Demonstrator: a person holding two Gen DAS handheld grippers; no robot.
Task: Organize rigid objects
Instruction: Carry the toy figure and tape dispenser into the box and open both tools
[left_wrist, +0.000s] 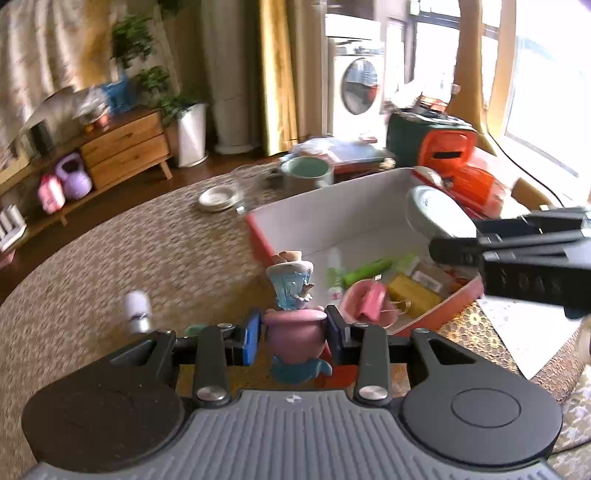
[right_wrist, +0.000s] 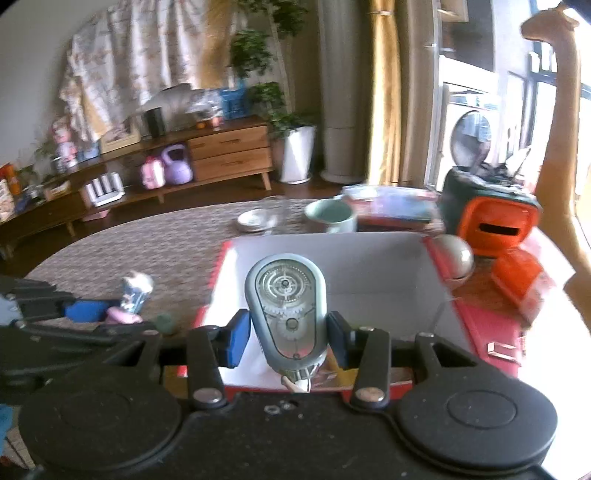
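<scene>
A living room with a wooden sideboard (right_wrist: 229, 153) and potted plants lies behind a round surface (left_wrist: 129, 251) covered in a woven brown cloth. Nearest, the left claw (left_wrist: 294, 334) is closed on one pink and blue figurine (left_wrist: 293, 306), its blue pads pressing the pink pot-shaped body, just outside the near left wall of the one red box (left_wrist: 258, 236). Open cloth spreads to the left, bearing only one small white bottle (left_wrist: 137, 311). The right claw (right_wrist: 288, 334) grips one grey-green correction tape dispenser (right_wrist: 286, 306) above the box's white interior, near its front edge. Inside the box lie a green tube (left_wrist: 365, 271), a pink item and a yellow packet. Beyond the far wall stand one saucer (right_wrist: 253, 219), one glass (right_wrist: 275, 214) and one green mug (right_wrist: 330, 216).
</scene>
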